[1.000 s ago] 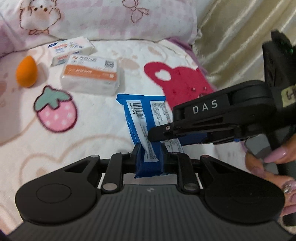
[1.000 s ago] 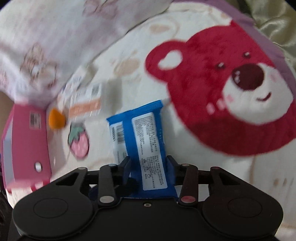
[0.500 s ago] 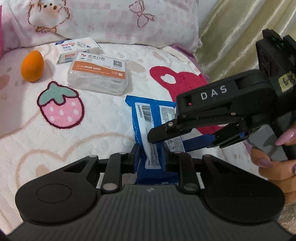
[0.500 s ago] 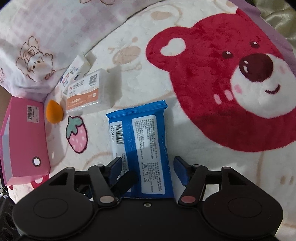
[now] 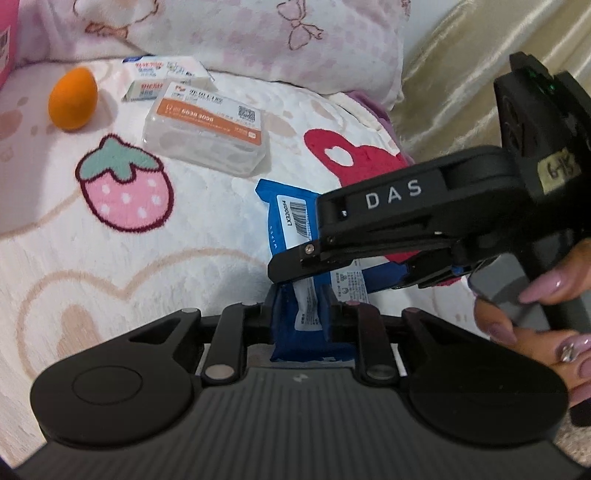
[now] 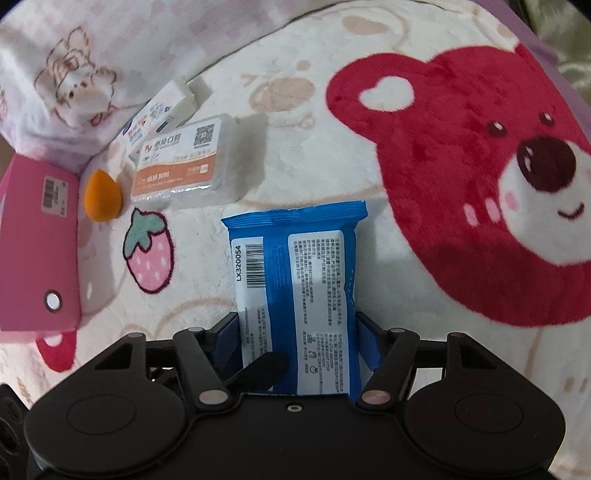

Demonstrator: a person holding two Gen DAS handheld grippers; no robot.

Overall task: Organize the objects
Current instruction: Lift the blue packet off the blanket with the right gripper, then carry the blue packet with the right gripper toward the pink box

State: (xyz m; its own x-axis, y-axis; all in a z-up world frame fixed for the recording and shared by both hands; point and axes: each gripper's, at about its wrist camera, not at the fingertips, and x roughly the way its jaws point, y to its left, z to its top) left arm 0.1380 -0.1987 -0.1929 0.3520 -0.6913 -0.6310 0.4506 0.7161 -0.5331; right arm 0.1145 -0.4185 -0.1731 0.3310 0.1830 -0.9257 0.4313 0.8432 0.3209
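Packet: blue wipes packet (image 6: pixel 295 295) lies on the blanket (image 6: pixel 314 155), near the strawberry print (image 6: pixel 149 251).
Left claw (image 5: pixel 301 314): pinching the packet's near end.
Right claw (image 6: pixel 295 343): spread, astride it, no pressure.
Risk: the thin, crinkly end could slip from that single pinch.

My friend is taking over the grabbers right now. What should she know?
Left gripper: shut on the near end of the blue wipes pack.
Right gripper: open, its fingers on either side of the same pack, not pressing it.
The pack lies on the bear blanket.
Already grouped near the pillow: orange sponge, orange-label box, small white pack. A pink box sits at the left edge.
Left to do: probably move the blue pack over beside the others, then let go.
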